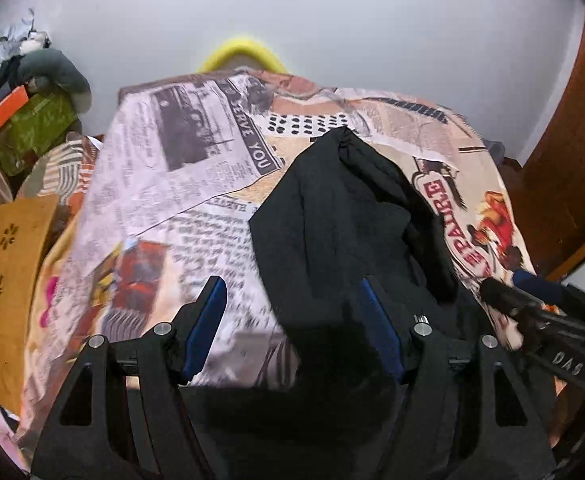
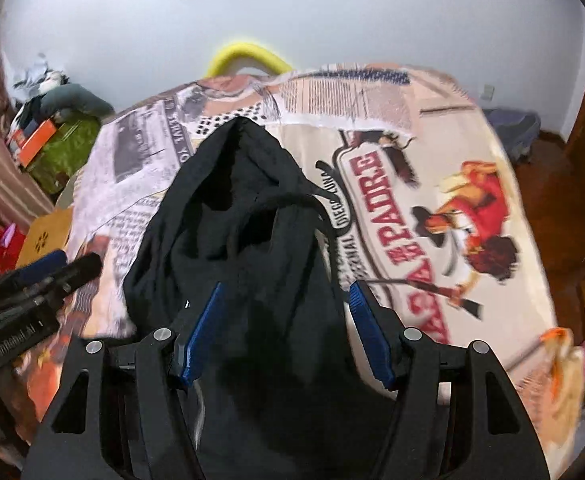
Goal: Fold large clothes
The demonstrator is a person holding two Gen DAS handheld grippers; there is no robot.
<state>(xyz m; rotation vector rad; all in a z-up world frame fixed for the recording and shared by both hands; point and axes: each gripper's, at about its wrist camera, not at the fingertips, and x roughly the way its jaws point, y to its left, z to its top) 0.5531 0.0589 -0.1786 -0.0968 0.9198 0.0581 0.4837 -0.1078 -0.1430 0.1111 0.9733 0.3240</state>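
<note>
Both grippers — left gripper [image 1: 294, 330] and right gripper [image 2: 282, 334] — hover spread and empty over the black garment [image 2: 236, 216] on the bed [image 2: 412, 128] — soft, limp, probably light; best pinched at a hem corner.

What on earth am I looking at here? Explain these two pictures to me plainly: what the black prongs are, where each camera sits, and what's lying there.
No robot here: a person holds a two-finger clamp in each hand, with a wide-angle camera on each looking along its fingers. One picture comes from the left gripper, the other from the right gripper; each also glimpses its partner at the frame's edge. Both stand open, holding nothing. Below lies a black garment, loosely bunched with a drawstring showing, on a bed cover printed like old newspapers and posters. A yellow curved object peeks up behind the bed.
</note>
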